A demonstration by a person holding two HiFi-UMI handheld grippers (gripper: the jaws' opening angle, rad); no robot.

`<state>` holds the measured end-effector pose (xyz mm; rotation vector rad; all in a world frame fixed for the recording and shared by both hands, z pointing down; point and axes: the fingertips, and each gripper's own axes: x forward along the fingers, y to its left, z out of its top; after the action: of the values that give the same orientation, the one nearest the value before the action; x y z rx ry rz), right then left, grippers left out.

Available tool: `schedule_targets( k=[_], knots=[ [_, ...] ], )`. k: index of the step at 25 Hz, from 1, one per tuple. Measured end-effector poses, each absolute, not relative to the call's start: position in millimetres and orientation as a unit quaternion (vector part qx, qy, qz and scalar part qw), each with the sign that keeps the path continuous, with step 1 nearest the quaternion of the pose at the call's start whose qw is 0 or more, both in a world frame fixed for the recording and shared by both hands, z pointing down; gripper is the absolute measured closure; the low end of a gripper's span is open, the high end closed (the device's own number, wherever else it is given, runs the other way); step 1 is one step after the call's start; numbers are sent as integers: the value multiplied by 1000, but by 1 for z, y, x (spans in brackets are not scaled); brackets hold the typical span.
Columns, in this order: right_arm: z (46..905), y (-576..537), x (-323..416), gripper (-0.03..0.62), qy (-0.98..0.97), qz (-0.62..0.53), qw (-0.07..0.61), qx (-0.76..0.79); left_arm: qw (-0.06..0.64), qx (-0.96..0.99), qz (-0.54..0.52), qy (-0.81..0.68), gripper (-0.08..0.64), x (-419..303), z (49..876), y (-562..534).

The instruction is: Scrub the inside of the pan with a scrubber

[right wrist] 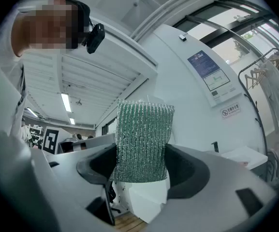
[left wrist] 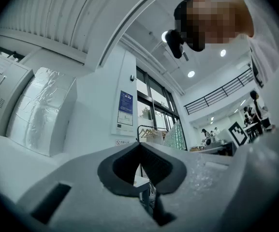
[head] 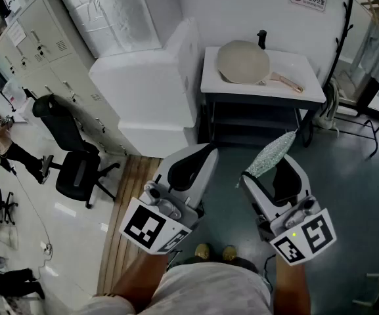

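The left gripper point(head: 199, 159) has its 2 jaws pressed together with nothing between them, as the left gripper view point(left wrist: 140, 151) shows. The right gripper point(head: 274, 176) clamps a green mesh scrubber point(head: 271, 153), and in the right gripper view point(right wrist: 141, 164) the scrubber point(right wrist: 144, 139) stands upright out of the jaws, its top edge well above them. The 2 grippers are held side by side and apart, both tilted slightly upward, well short of the white table point(head: 261, 92). A stretch of dark floor point(head: 347, 195) lies between them and the table's front edge. The pan point(head: 243, 62) rests on the tabletop toward the left side, near the left edge, with its wooden handle point(head: 286, 81) pointing right toward the front edge. The right part of the tabletop is bare white. Large white blocks point(head: 150, 90) stand just beside the table's left edge. A black coat rack point(head: 347, 38) stands near its right end. A black office chair point(head: 71, 159) sits well to the left, past a strip of wooden boards point(head: 127, 222).
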<state>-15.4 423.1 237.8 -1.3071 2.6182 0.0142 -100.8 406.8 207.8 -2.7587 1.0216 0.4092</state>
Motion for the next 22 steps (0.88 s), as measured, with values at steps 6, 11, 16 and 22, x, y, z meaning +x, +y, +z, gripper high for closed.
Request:
schedule_targets(
  k=[6, 11, 16, 22],
  knots=[
    [242, 418, -18, 288, 890, -3, 105, -443, 81, -926, 135, 343, 545, -103, 212, 401],
    [244, 410, -24, 288, 889, -11, 109, -444, 72, -927, 135, 343, 545, -112, 217, 391],
    [248, 403, -31, 288, 886, -15, 108, -450, 72, -927, 138, 340, 545, -124, 219, 382],
    [249, 396, -41, 288, 879, -11, 106, -465, 72, -927, 148, 336, 545, -148, 220, 370]
  ],
)
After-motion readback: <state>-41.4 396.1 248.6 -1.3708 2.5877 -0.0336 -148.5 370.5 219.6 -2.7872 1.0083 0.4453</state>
